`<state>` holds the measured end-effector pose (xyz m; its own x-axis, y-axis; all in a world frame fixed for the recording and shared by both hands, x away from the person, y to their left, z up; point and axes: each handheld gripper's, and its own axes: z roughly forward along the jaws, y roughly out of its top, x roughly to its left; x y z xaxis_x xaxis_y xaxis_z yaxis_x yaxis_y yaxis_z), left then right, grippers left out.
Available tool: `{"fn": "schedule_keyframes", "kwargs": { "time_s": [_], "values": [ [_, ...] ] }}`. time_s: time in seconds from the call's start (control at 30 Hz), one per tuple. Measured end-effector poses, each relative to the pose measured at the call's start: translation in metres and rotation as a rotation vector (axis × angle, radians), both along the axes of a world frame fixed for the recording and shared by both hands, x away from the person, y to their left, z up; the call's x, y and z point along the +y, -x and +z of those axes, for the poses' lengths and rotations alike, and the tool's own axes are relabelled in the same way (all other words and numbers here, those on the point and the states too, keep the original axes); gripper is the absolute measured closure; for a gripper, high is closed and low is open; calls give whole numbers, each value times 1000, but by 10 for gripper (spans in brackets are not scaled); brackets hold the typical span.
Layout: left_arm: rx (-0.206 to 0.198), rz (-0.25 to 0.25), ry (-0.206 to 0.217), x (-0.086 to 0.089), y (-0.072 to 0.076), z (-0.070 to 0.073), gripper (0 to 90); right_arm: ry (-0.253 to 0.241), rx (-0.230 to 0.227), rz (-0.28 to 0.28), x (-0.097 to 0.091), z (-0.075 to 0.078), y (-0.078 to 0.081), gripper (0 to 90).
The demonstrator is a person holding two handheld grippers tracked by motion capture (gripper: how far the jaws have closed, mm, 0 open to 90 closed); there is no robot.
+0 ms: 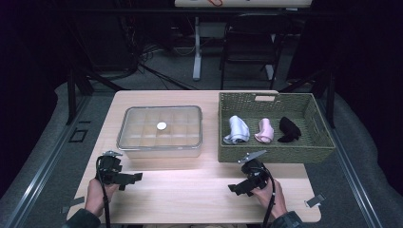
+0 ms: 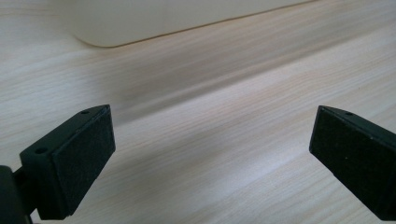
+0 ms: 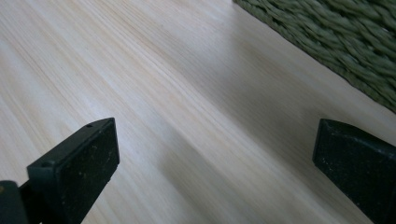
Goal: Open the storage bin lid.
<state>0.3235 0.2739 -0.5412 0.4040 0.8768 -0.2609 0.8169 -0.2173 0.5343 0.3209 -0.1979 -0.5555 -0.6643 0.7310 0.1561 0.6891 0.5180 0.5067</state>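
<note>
A clear lidded compartment box (image 1: 160, 131) with a white round knob (image 1: 161, 126) stands on the left half of the wooden table (image 1: 190, 190). To its right, a green woven basket (image 1: 273, 154) holds three rolled cloths: a white-grey one (image 1: 237, 129), a pink one (image 1: 264, 130) and a black one (image 1: 288, 129). My left gripper (image 1: 132, 180) hovers low in front of the box, open and empty (image 2: 212, 154). In front of the basket's near wall my right gripper (image 1: 237, 189) is open too, with bare wood between its jaws (image 3: 215, 163).
The box's pale lower edge (image 2: 140, 23) lies just ahead of the left jaws. The basket's woven wall (image 3: 336, 42) runs close past the right jaws. Beyond the table's far edge stand a dark chair (image 1: 249, 42) and a white post (image 1: 196, 47).
</note>
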Motion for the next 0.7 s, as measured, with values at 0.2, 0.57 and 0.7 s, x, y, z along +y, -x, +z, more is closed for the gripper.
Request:
{"fn": "schedule_keyframes", "kwargs": {
  "time_s": [0.2, 0.57, 0.7],
  "values": [
    [24, 11, 23, 3, 0, 1, 1, -15, 18, 38, 14, 2, -1, 0],
    [39, 39, 57, 8, -2, 5, 1, -42, 48, 110, 44, 20, 1, 0],
    [35, 35, 51, 8, -2, 8, 1, -59, 48, 136, 56, 30, 0, 1]
  ]
}}
